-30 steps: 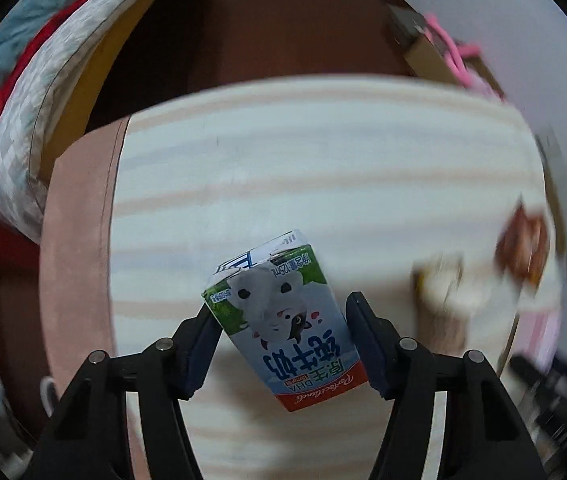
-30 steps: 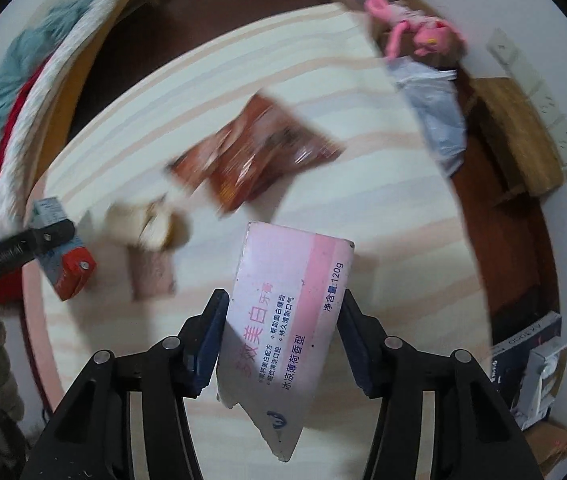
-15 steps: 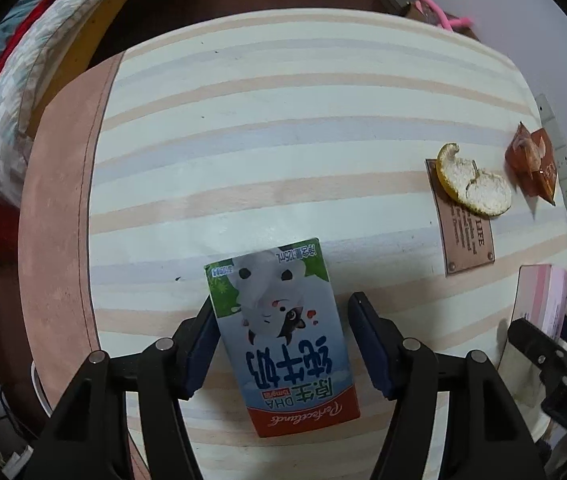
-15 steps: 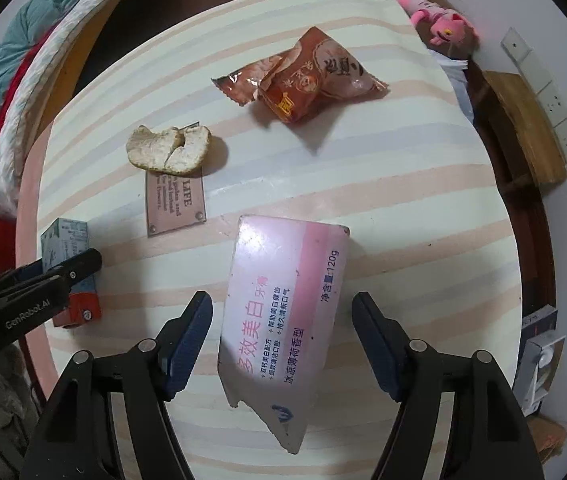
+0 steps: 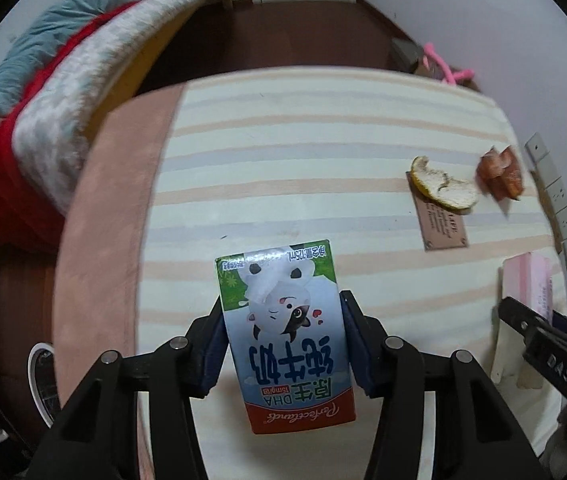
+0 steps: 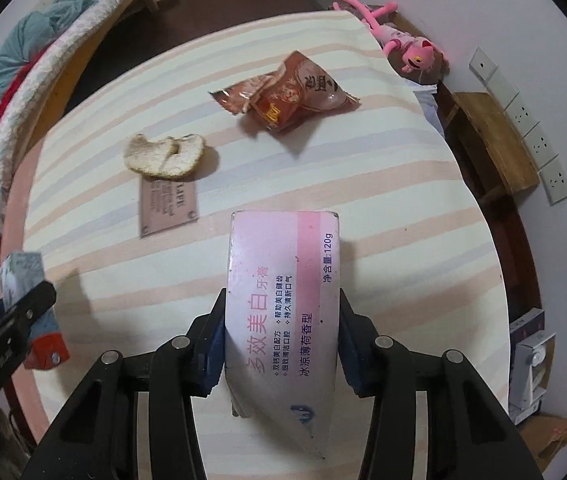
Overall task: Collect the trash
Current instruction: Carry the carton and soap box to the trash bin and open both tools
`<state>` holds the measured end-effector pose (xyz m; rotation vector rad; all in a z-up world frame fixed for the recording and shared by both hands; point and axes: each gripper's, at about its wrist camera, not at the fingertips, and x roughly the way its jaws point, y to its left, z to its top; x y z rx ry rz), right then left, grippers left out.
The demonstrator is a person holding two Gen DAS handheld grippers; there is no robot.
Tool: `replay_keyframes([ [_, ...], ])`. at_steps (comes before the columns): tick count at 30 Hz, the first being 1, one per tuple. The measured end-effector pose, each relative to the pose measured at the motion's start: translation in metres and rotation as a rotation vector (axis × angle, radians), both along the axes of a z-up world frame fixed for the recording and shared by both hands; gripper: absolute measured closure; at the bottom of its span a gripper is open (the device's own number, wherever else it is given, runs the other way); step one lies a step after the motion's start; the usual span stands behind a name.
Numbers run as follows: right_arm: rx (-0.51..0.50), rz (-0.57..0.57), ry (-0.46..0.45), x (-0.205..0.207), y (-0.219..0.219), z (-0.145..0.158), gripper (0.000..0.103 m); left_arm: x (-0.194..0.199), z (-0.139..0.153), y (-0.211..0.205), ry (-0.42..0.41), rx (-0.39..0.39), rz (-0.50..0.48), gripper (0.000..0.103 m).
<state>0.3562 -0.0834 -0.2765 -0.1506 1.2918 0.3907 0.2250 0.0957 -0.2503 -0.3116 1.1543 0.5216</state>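
Striped tablecloth [image 6: 403,208]; peel [image 6: 163,154], wrapper [image 6: 291,94] on it; bed [image 5: 63,60] beyond.

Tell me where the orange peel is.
In the right wrist view, the orange peel lies on the striped table, overlapping the brown plaque, left of the snack wrapper.

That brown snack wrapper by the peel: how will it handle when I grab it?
The snack wrapper looks crumpled and torn open, so probably floppy and very light. Its glossy film may slip or slide if pushed. Its puffed middle should give the tongs something to pinch.
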Motion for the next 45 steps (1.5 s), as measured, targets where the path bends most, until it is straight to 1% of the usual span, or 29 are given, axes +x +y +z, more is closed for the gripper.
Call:
replay_keyframes([
  [1,0.010,0.009,-0.009,-0.005,0.001,0.004,0.054,-0.006,0.004,0.008,-0.013,0.004,0.002,0.055],
  [3,0.036,0.028,-0.025,-0.021,-0.002,0.015,0.054,-0.028,0.020,0.007,-0.053,0.015,0.015,0.055],
  [8,0.114,0.107,-0.071,-0.071,0.005,0.056,0.054,-0.073,0.061,0.019,-0.142,0.045,0.046,0.055],
  [12,0.186,0.185,-0.106,-0.113,0.014,0.091,0.054,-0.127,0.095,0.025,-0.211,0.069,0.086,0.055],
  [14,0.216,0.243,-0.125,-0.144,0.025,0.109,0.054,-0.149,0.107,0.031,-0.235,0.081,0.109,0.055],
  [15,0.226,0.260,-0.130,-0.152,0.028,0.114,0.054,-0.165,0.115,0.036,-0.245,0.095,0.124,0.055],
  [17,0.256,0.317,-0.139,-0.182,0.042,0.128,0.054,-0.189,0.123,0.045,-0.259,0.119,0.148,0.055],
  [18,0.267,0.333,-0.138,-0.189,0.047,0.131,0.054,-0.206,0.128,0.052,-0.264,0.134,0.167,0.055],
  [22,0.321,0.420,-0.135,-0.241,0.080,0.148,0.054,-0.257,0.134,0.078,-0.259,0.164,0.229,0.055],
  [24,0.343,0.473,-0.127,-0.270,0.103,0.153,0.054,-0.285,0.134,0.096,-0.251,0.173,0.268,0.055],
  [25,0.350,0.490,-0.122,-0.281,0.111,0.154,0.054,-0.295,0.133,0.102,-0.246,0.174,0.283,0.055],
  [28,0.361,0.575,-0.103,-0.324,0.155,0.152,0.054,-0.333,0.127,0.129,-0.229,0.177,0.346,0.055],
  [30,0.361,0.618,-0.085,-0.345,0.178,0.148,0.054,-0.359,0.119,0.151,-0.217,0.166,0.398,0.055],
  [33,0.344,0.689,-0.061,-0.378,0.223,0.136,0.054,-0.388,0.108,0.176,-0.203,0.156,0.457,0.055],
  [35,0.329,0.730,-0.035,-0.400,0.254,0.122,0.054,-0.406,0.096,0.198,-0.193,0.129,0.501,0.055],
  [39,0.300,0.792,0.040,-0.434,0.313,0.086,0.054,-0.436,0.059,0.243,-0.175,0.017,0.590,0.055],
  [40,0.291,0.800,0.052,-0.438,0.322,0.077,0.054,-0.442,0.045,0.256,-0.161,-0.015,0.609,0.055],
  [41,0.266,0.818,0.066,-0.447,0.340,0.063,0.054,-0.447,0.034,0.265,-0.150,-0.039,0.625,0.055],
  [42,0.253,0.824,0.075,-0.449,0.349,0.054,0.054,-0.452,0.017,0.278,-0.138,-0.080,0.643,0.055],
  [44,0.211,0.846,0.111,-0.460,0.376,0.025,0.054,-0.460,-0.010,0.296,-0.110,-0.147,0.672,0.055],
  [45,0.191,0.853,0.125,-0.463,0.387,0.013,0.054,-0.463,-0.026,0.306,-0.101,-0.193,0.683,0.055],
])
